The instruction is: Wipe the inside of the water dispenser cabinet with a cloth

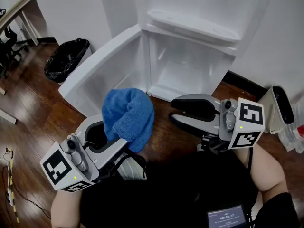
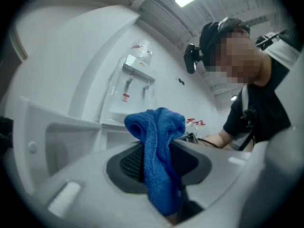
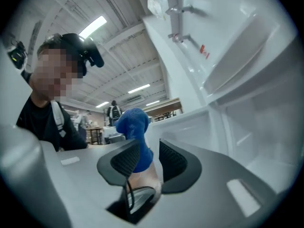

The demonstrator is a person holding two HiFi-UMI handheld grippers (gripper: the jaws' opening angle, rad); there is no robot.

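1. The left gripper sits at 7 o'clock in the head view. It points up and to the right toward the open white plastic water dispenser cabinet.
2. Its jaws are pressed onto a blue terry cloth. In the left gripper view the cloth runs down between the two dark ribbed pads of the left gripper and bunches into a rounded fold above them.
3. The cloth is outside the cabinet, held above the dark wooden floor. The open compartment lies at 1 o'clock from it.
4. The right gripper is at 3 o'clock from the cloth and apart from it, pointing left across the front of the cabinet.
5. The right gripper's jaws are spread with nothing between the pads. In the right gripper view the cloth shows through the gap of the right gripper, but farther off.
6. The white cabinet door is swung wide open to 10 o'clock of the compartment, showing its moulded inner face.
7. A white drip tray juts out at 12 o'clock, just above the compartment.
8. A black bin bag sits on the floor at 9 o'clock from the door.
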